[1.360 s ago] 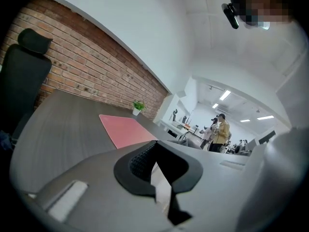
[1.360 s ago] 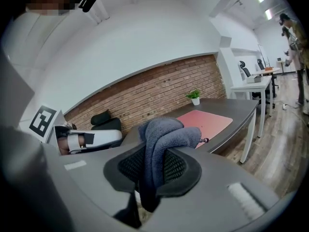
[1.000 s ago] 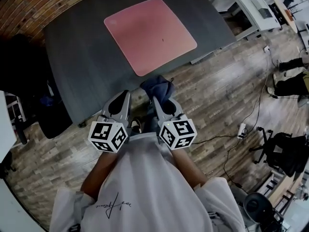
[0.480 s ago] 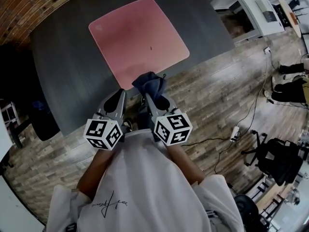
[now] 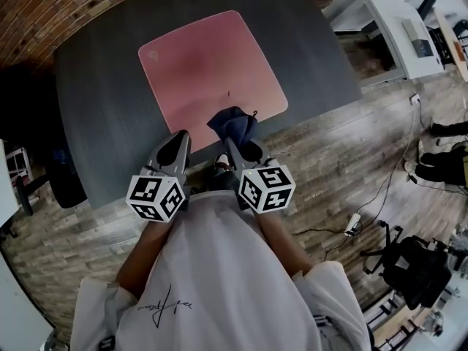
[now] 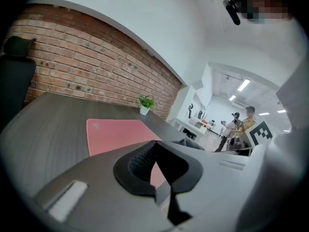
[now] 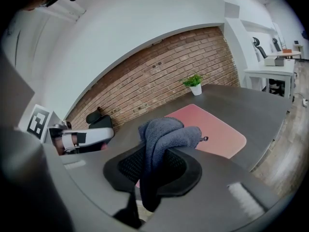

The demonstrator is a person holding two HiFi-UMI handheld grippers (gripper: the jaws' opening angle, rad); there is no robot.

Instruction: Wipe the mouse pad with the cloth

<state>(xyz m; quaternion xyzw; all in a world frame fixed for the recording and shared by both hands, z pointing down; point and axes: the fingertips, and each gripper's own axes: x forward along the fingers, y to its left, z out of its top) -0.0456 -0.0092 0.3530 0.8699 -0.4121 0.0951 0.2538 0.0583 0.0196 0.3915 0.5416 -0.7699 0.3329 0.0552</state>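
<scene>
A pink mouse pad lies on the dark grey table; it also shows in the left gripper view and the right gripper view. My right gripper is shut on a dark blue cloth, which bunches above its jaws over the pad's near edge. My left gripper hangs beside it over the table's near edge, jaws shut with nothing between them.
A small potted plant stands at the table's far edge by the brick wall. A black chair sits left of the table. White desks, cables and bags are on the wooden floor to the right.
Both grippers have moved forward from over the floor to the table's near edge. The cloth now reaches over the pad's near edge.
</scene>
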